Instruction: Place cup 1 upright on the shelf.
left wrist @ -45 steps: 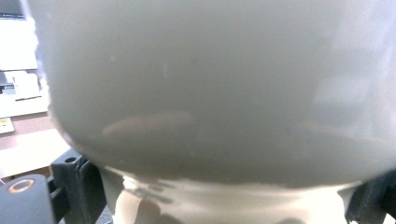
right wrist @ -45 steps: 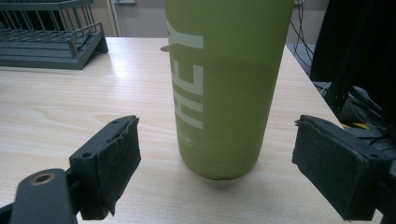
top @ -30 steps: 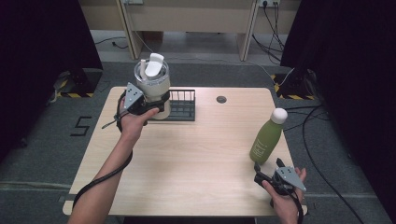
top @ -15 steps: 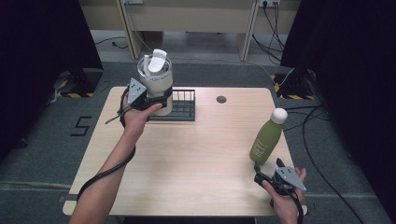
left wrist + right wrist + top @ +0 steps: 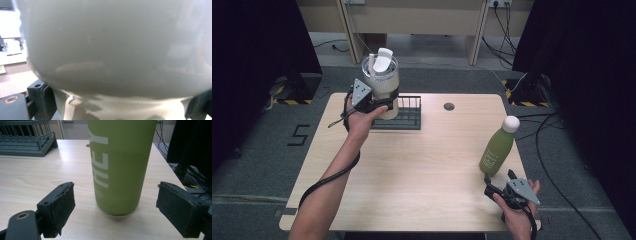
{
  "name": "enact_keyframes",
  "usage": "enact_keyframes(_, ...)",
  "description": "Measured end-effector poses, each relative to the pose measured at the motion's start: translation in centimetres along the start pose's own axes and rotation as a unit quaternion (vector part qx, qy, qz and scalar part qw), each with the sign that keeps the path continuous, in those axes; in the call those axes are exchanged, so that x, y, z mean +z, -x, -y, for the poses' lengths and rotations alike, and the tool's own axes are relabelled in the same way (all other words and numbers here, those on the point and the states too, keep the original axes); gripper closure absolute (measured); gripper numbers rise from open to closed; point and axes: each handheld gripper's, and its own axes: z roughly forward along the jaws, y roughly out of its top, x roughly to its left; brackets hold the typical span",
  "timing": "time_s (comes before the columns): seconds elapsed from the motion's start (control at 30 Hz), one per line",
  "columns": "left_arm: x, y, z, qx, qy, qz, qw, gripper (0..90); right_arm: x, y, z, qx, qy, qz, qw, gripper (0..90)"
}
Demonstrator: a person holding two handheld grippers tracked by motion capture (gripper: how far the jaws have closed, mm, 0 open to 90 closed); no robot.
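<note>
Cup (image 5: 382, 82), white with lid: high view, held upright above the rack (image 5: 404, 116) near the counter's (image 5: 422, 175) far-left edge, left gripper (image 5: 371, 104) clamped on its lower body. Left gripper view: cup (image 5: 112, 45) pressed between both jaws. Right gripper view: right gripper (image 5: 120, 205) wide open, holding nothing, facing the green bottle (image 5: 120, 165) standing near the right edge.

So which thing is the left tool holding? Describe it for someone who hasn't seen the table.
On the wooden table, look to the far left, above the dark wire rack. The tumbler there is pale, wide, with a white lid, unlike the slim green bottle standing at the right.
</note>
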Motion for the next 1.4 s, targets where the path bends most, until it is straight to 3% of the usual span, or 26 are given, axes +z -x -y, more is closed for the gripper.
enact_keyframes(0.77,2.2,-0.5,0.2,0.0,-0.005,-0.012,0.9999,8.6,0.0,0.0,0.0,0.002,0.0,-0.001,1.0,14.9)
enact_keyframes(1.4,3.9,-2.1,1.2,-0.003,-0.017,-0.038,0.9991,8.6,0.0,0.0,0.0,0.004,-0.003,-0.003,1.0,14.9)
